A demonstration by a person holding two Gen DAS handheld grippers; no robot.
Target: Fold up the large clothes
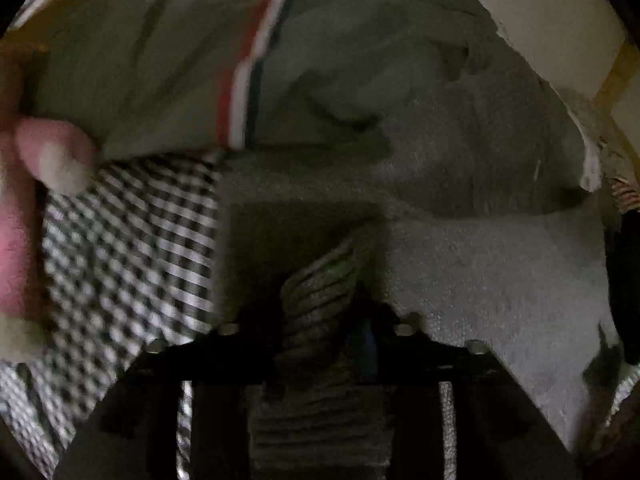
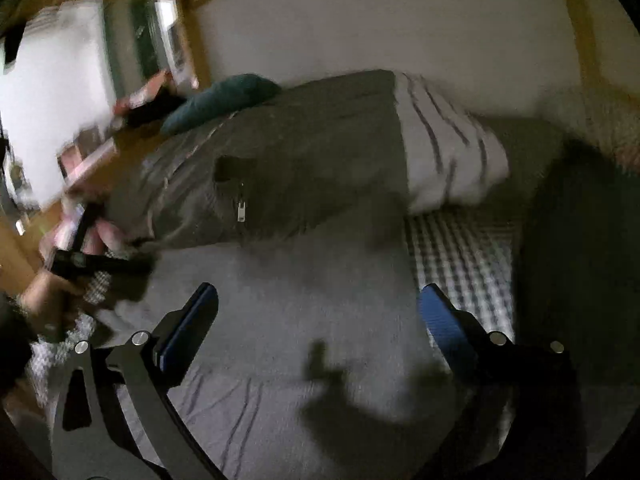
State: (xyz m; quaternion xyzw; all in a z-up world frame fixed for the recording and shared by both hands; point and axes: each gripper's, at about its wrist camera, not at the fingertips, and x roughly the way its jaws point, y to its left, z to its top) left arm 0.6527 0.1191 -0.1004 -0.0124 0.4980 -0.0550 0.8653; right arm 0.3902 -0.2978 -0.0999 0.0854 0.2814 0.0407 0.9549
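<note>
A large grey garment (image 2: pixel 272 168) with a zip pocket lies across the bed; its fleecy grey surface fills the left wrist view (image 1: pixel 460 184), with a red, white and navy stripe (image 1: pixel 244 84). My left gripper (image 1: pixel 320 320) is shut on the garment's ribbed cuff (image 1: pixel 320 280); it shows at the left edge of the right wrist view (image 2: pixel 96 264), at the garment's end. My right gripper (image 2: pixel 316 300) is open and empty, hovering above the grey fabric (image 2: pixel 280 320) in front of the garment.
A black-and-white checked sheet (image 1: pixel 128 240) covers the bed (image 2: pixel 460 256). A white striped pillow (image 2: pixel 444 148) and a teal cushion (image 2: pixel 224 100) lie behind the garment. A white wall (image 2: pixel 380 28) and a wooden frame (image 2: pixel 200 32) bound the far side.
</note>
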